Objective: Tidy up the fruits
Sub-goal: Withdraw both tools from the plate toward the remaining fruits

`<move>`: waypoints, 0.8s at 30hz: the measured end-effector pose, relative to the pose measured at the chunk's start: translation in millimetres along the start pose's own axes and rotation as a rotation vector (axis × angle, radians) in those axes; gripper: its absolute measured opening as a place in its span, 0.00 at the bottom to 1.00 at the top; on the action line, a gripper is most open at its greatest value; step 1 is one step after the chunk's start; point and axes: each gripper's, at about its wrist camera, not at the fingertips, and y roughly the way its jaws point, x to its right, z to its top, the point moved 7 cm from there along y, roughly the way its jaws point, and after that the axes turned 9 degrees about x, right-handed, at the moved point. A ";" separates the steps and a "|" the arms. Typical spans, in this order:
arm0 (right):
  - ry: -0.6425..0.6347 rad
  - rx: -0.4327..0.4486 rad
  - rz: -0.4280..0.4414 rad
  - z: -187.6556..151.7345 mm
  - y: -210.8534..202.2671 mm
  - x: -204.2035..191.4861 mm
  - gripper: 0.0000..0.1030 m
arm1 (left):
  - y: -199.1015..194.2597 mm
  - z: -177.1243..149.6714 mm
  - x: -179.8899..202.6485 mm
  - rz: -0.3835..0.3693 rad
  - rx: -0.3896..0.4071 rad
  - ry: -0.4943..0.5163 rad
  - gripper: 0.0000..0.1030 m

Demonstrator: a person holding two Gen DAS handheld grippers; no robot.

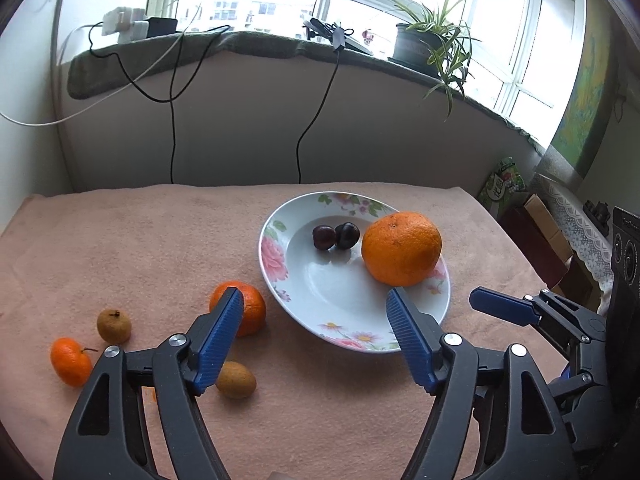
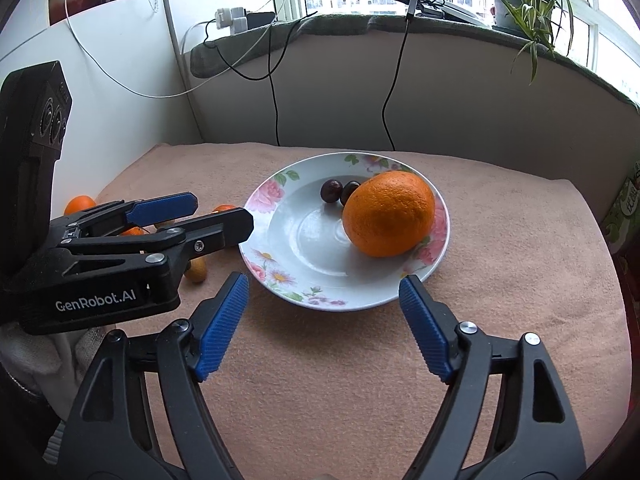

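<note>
I look over a pink cloth (image 1: 140,240) on the table; behind it stands a low wall with a sill, where cables (image 1: 173,128) hang down and a plant (image 1: 432,40) stands at the right. A green packet (image 1: 502,184) leans past the far right corner of the cloth.

My left gripper (image 1: 314,306) is wide open and holds nothing; its left finger (image 1: 220,336) stands in front of one tangerine (image 1: 250,308) and hides part of it; its right finger is over the near rim of the plate (image 1: 280,276). My right gripper (image 2: 324,294) is also wide open and empty, just before the near rim of the plate; from this side the left gripper covers most of the loose fruit.

In the plate I count one big orange (image 1: 402,248) at the right side, its stem dimple turned up and a little away from me, and two dark cherries (image 1: 335,237) touching each other just left of it. The plate's long axis seems to run from far left to near right in the left view.

On the cloth, left of the plate: two tangerines, the second (image 1: 70,362) far left with its stalk pointing right; and two brown longans, one (image 1: 114,325) between the tangerines, one (image 1: 237,379) nearer me, lying with its long axis across.
</note>
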 end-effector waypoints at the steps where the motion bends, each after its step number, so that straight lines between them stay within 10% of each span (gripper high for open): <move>1: 0.002 -0.001 0.002 -0.6 -0.5 -1.3 0.78 | -1.2 0.3 -1.5 0.001 0.000 -0.003 0.72; 24: -0.008 -0.001 0.113 3.1 -2.2 -52.8 0.79 | -52.2 -14.4 -74.7 0.115 0.030 -0.063 0.72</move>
